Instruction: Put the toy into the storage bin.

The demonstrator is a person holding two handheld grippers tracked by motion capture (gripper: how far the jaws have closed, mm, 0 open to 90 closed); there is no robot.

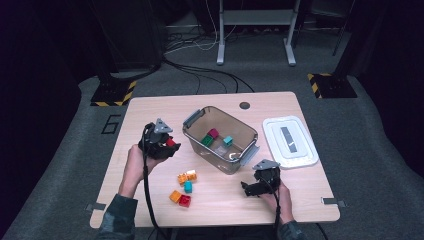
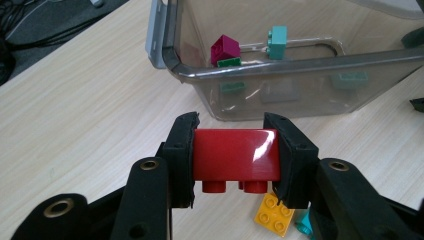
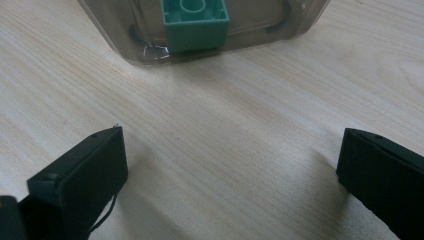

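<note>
The left gripper [image 2: 235, 155] clamps a glossy red studded brick [image 2: 235, 156] above the pale wood-grain table [image 2: 75, 125], just before the clear plastic bin [image 2: 300, 80]. The right gripper [image 3: 230, 170] rests near the bin, matte black jaws wide apart, holding nothing.

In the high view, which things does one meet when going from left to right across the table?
Left gripper holding a red block → loose blocks on the table → clear bin → right gripper → white lid.
</note>
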